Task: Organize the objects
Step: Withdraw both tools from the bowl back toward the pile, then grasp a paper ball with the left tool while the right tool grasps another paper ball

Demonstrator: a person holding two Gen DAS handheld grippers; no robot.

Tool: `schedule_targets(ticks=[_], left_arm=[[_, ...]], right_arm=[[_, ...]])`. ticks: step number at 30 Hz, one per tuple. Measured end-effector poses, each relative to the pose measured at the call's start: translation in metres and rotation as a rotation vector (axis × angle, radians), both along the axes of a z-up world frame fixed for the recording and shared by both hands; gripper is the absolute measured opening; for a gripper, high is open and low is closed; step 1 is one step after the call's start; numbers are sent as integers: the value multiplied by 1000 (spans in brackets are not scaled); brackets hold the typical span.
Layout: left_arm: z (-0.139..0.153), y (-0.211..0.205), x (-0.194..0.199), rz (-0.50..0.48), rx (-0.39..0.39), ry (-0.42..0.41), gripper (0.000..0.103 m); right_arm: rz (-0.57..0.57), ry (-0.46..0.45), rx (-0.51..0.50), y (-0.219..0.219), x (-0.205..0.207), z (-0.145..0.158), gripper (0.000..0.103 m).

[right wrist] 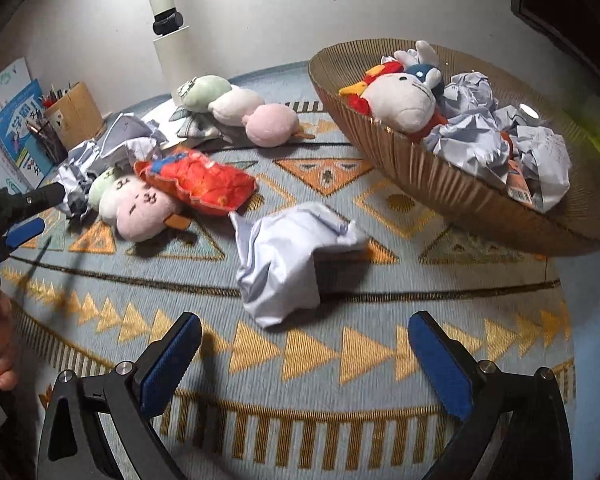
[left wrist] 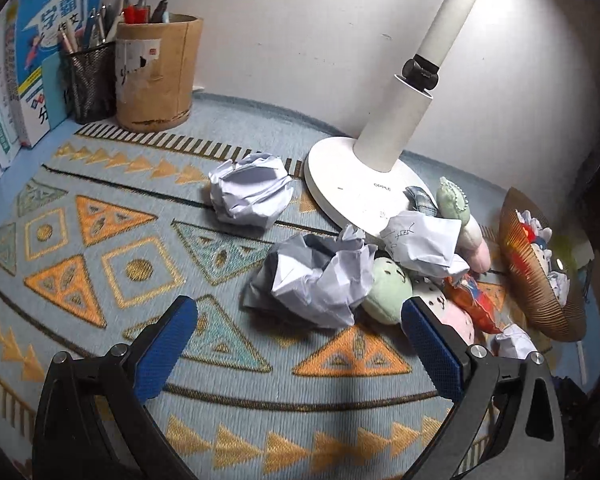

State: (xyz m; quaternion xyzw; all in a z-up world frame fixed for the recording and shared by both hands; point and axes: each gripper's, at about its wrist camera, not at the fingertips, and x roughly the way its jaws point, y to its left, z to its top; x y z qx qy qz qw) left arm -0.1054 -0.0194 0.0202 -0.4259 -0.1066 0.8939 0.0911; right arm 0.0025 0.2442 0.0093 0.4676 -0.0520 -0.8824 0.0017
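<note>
Both grippers hang with fingers wide and empty, the right gripper just before a crumpled paper ball that lies alone on the table mat. I judge this ball light and soft, easy to crush, so the fingers should close across its thick middle. Farther right stands the woven basket, already holding paper and plush toys, while the left gripper faces another paper ball.
</note>
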Motion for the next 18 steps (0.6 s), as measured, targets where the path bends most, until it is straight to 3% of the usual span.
schedule_targets(ticks=[2, 3, 4, 6, 7, 8, 12, 18], left_arm=[[-4, 8, -10, -10, -15, -1, 100], [-7, 11, -14, -19, -18, -1, 96], [-9, 13, -16, -29, -19, 1, 83], [-8, 12, -14, -38, 13, 24, 69], [-6, 11, -11, -36, 9, 39, 59], [-5, 11, -9, -39, -3, 44, 59], [2, 5, 14, -49, -12, 63, 58], [20, 10, 104, -109, 32, 118, 58]], right_arm=[[0, 11, -35, 3, -8, 1, 103], [-2, 21, -38, 4, -10, 2, 98], [0, 34, -29, 3, -11, 3, 92], [16, 68, 17, -3, -9, 4, 54], [34, 76, 18, -5, -7, 4, 42], [41, 83, 22, -7, -4, 5, 36], [88, 121, -51, -7, 23, 14, 35], [188, 168, -66, -21, 97, 27, 36]])
